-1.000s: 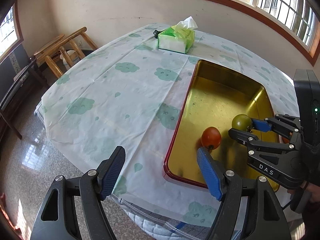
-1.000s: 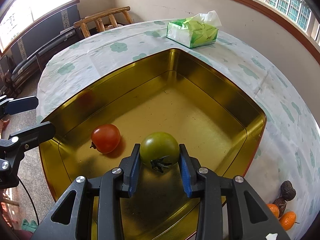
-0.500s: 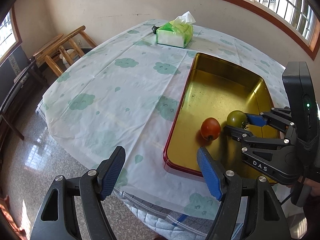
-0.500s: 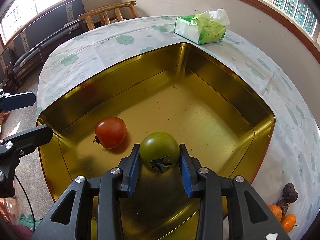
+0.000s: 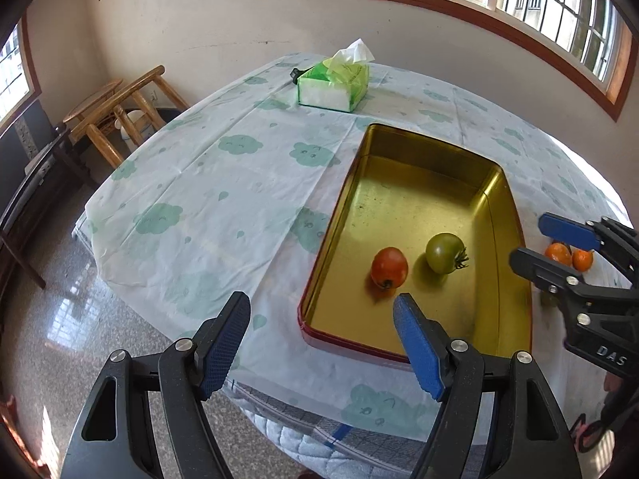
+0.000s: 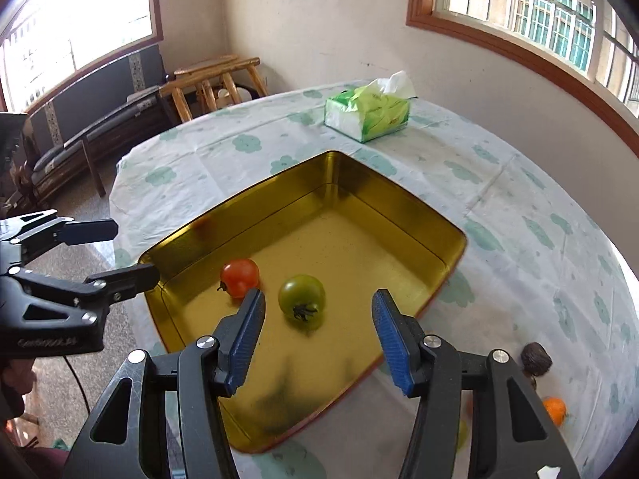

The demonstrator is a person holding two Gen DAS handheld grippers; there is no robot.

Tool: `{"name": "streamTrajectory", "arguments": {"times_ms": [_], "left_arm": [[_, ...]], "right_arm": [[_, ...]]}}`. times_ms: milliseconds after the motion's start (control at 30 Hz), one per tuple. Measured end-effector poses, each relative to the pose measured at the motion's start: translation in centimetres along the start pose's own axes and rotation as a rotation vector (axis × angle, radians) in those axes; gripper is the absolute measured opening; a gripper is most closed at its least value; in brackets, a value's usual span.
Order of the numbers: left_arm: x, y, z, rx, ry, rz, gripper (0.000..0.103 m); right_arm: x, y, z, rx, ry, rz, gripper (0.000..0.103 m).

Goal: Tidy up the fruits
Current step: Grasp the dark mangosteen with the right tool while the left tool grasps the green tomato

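Both my grippers are empty, jaws spread wide. My right gripper (image 6: 317, 337) hangs above the tray's near end, blue pads apart with nothing between them; the green tomato (image 6: 302, 301) lies on the tray floor just ahead of the gap, stem toward me, clear of both pads. My left gripper (image 5: 321, 345) sits off the near left corner of the gold tray (image 5: 495, 207), over the table's edge, also apart and holding nothing. My guess is I keep it out there so it does not crowd the right one.

The red tomato (image 5: 389, 267) rests beside the green one, near but not touching, both toward the tray's near end. That leaves the far end of the tray bare for what is to come, which seems sensible for grouping.

Not yet in the tray: two small orange fruits (image 5: 569, 255) on the cloth just past the tray's right edge, and in the right view a dark wrinkled fruit (image 6: 536, 359) with an orange one (image 6: 555, 409) near the table's near right edge. Other pieces there are hidden behind my finger; I cannot tell how many.

The tissue box (image 6: 367, 115) stands well apart at the far side of the tablecloth (image 5: 207, 183), out of the way.

Judgement: two placed, several to go. The loose fruit lies on my right, so the right gripper is the natural one to fetch next.
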State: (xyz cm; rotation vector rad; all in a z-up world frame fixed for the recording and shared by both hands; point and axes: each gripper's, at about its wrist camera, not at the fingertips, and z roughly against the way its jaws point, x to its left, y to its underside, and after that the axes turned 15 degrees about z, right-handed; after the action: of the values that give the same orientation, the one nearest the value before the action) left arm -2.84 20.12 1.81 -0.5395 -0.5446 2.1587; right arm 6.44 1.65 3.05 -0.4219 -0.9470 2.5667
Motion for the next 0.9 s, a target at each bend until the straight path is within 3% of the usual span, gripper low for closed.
{"name": "streamTrajectory", "arguments": {"times_ms": [267,433,600,900], "left_arm": [[-4.0,1.9,-0.1,0.032,0.088,-0.089,0.074],[-7.0,3.4,0.0,0.049,0.129,-0.16,0.074],[-9.7,4.5,0.0,0.071,0.165,-0.213,0.074],[-13.5,6.0,-0.1,0.085,0.197,-0.297,0.074]], "right_arm": [[-5.1,10.8,7.2,0.095,0.183,-0.182,0.053],[-6.6,16.4,9.2,0.147,0.23,-0.285,0.053],[-6.7,18.9,8.4,0.166,0.227,-0.344,0.053],[-7.4,20.2,5.9,0.175,0.236,-0.359,0.05]]}}
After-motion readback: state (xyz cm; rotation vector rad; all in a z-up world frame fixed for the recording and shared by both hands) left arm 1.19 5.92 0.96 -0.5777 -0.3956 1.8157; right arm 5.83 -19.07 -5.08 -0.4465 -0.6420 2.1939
